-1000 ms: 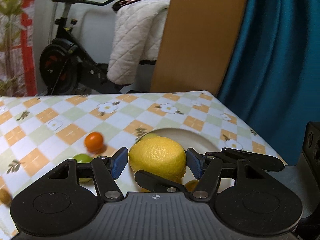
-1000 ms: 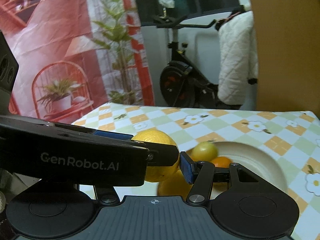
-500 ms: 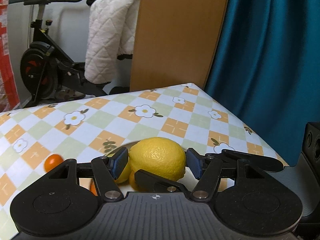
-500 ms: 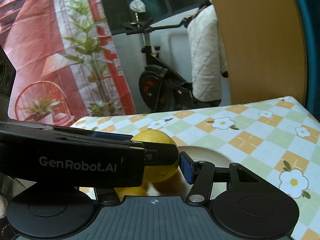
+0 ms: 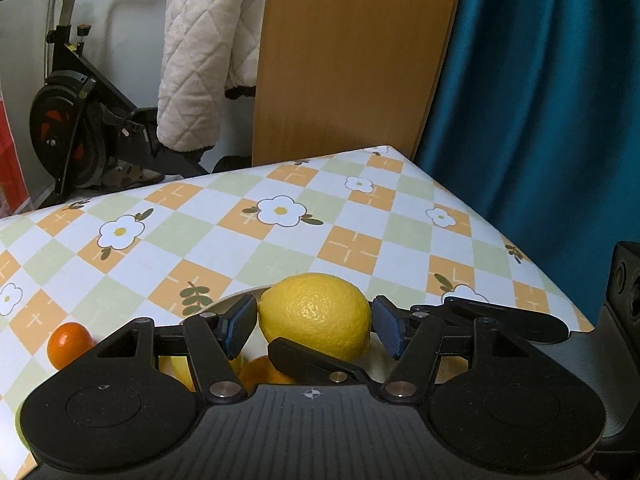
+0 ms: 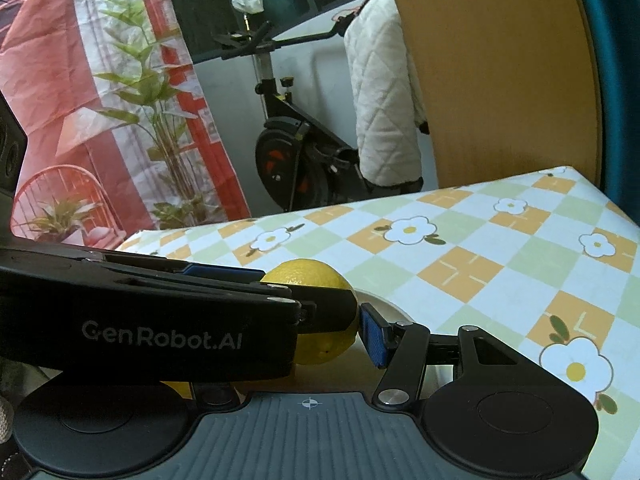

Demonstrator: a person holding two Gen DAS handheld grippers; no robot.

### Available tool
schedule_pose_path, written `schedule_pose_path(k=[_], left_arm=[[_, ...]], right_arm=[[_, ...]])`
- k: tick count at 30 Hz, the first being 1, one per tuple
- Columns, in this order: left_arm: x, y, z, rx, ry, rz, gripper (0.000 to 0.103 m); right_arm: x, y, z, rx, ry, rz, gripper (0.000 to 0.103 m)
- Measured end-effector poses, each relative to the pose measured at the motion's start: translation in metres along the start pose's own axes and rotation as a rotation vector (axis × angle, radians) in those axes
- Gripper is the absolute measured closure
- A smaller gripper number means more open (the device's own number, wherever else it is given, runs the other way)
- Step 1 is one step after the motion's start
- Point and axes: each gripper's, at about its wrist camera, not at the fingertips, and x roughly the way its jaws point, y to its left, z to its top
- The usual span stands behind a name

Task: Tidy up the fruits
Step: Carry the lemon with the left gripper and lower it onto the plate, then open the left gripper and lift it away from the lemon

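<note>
Lemon (image 5: 315, 315) sits between my left claw's (image 5: 314, 326) pads; grip uncertain; right claw (image 6: 352, 322) state unclear, plate (image 5: 240, 294) at six o'clock.

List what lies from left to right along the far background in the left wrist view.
Exercise bike → white quilted jacket → wooden board → teal curtain.
</note>
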Motion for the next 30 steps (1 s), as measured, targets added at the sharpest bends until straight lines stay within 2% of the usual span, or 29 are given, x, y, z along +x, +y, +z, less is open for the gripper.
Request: schedule_pose_path(k=[6,8,17,30], left_arm=[[0.011,0.003,0.000,-0.008,0.022,0.001,0.040],[0.014,0.003,0.001,-0.013,0.028,-0.001,0.044],[0.015,0.000,0.000,0.003,0.034,0.006,0.044],[-0.006,0.009,-0.001,-0.019,0.005,0.042,0.041]], right_arm=[[0.010,-0.008,-0.001,0.017,0.012,-0.005,0.051],[0.012,-0.010,-0.002,0.018,0.009,-0.014,0.051],[0.012,-0.014,-0.004,0.017,0.005,-0.021,0.051],[-0.001,0.000,-0.002,-0.005,0.007,-0.041,0.044]])
